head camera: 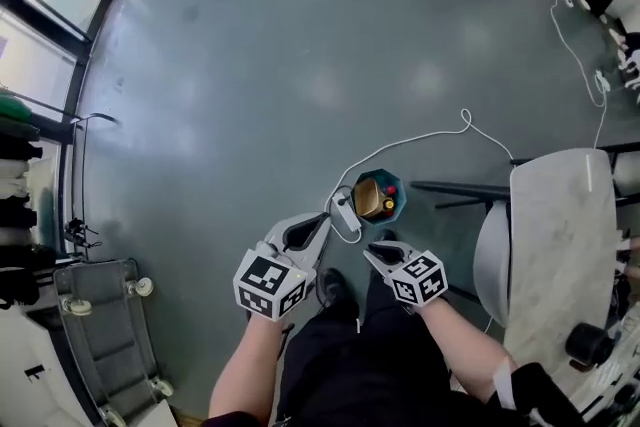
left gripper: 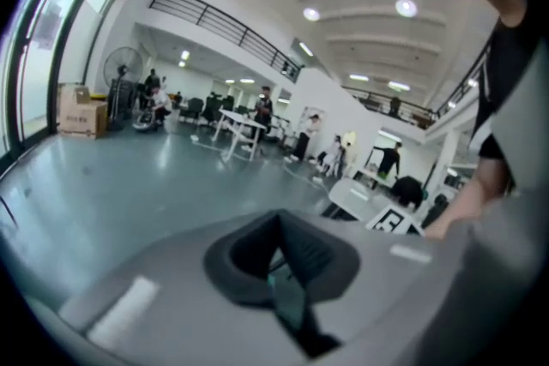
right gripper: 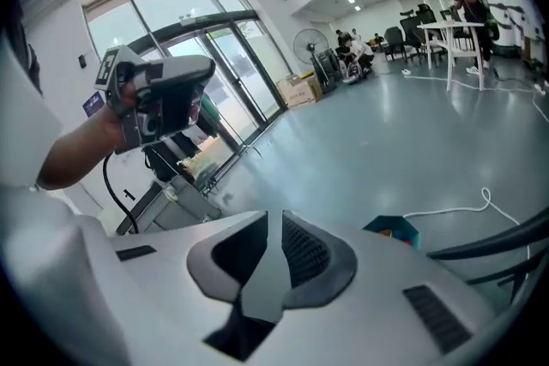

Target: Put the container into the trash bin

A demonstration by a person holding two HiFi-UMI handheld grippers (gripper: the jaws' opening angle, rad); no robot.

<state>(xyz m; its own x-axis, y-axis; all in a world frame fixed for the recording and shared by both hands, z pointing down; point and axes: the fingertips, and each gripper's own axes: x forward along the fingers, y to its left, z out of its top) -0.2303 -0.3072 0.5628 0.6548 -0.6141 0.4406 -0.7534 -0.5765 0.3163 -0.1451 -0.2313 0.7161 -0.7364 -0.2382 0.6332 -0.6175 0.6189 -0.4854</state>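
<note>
Pretty sure this one's wrapping up: the container (head camera: 369, 199) is sitting inside the trash bin (head camera: 398, 187), and both grippers are hovering near the bin, carrying nothing. The left gripper (head camera: 322, 220) is pinching together on air and the right gripper (head camera: 373, 253) is standing slightly apart.

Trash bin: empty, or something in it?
Not empty. The head view looks straight down into the open teal trash bin on the floor, and a yellow-brown container lies inside it.
</note>
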